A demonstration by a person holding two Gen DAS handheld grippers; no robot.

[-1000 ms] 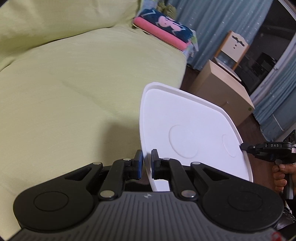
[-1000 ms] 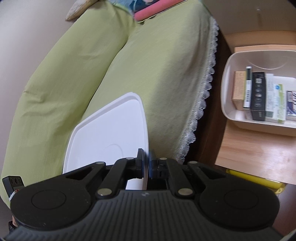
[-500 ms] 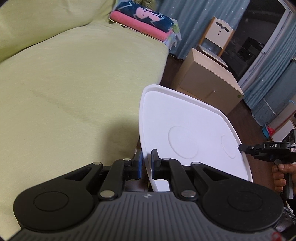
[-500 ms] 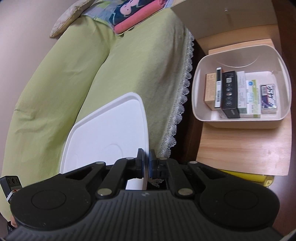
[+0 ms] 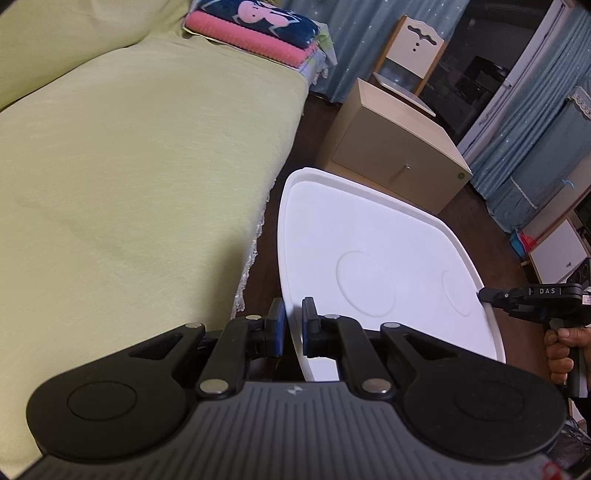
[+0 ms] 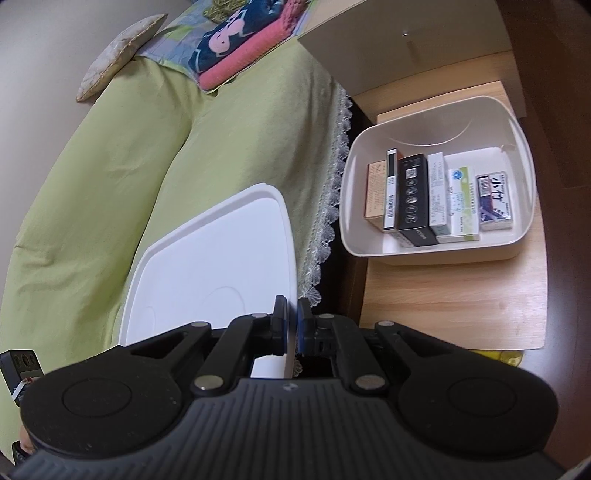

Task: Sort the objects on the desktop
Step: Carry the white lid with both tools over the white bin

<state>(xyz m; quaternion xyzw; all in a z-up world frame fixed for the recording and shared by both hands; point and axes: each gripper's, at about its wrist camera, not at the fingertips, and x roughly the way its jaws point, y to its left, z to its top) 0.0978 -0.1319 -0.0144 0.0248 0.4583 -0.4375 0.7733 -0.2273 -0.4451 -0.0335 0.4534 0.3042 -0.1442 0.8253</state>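
A white plastic lid (image 5: 373,258) with round embossed marks hangs in the air, held by both grippers at opposite edges. My left gripper (image 5: 293,323) is shut on its near edge. My right gripper (image 6: 291,325) is shut on the other edge of the lid (image 6: 218,251); it also shows at the lid's far rim as the right gripper (image 5: 491,297) with a hand under it. A cream bin (image 6: 524,155) stands on a wooden table (image 6: 454,306), right of the lid, holding several upright small boxes (image 6: 413,199).
A green-covered sofa (image 5: 129,155) with a lace hem lies to the left, folded pink and navy towels (image 5: 258,29) at its far end. A beige cabinet (image 5: 399,151) stands beyond the lid, with blue curtains and a small chair behind. A yellow object (image 6: 506,356) peeks from under the table.
Both grippers have carried the lid off the sofa toward the wooden table. The bin has come nearer the middle of the right wrist view. Both grips are unchanged.
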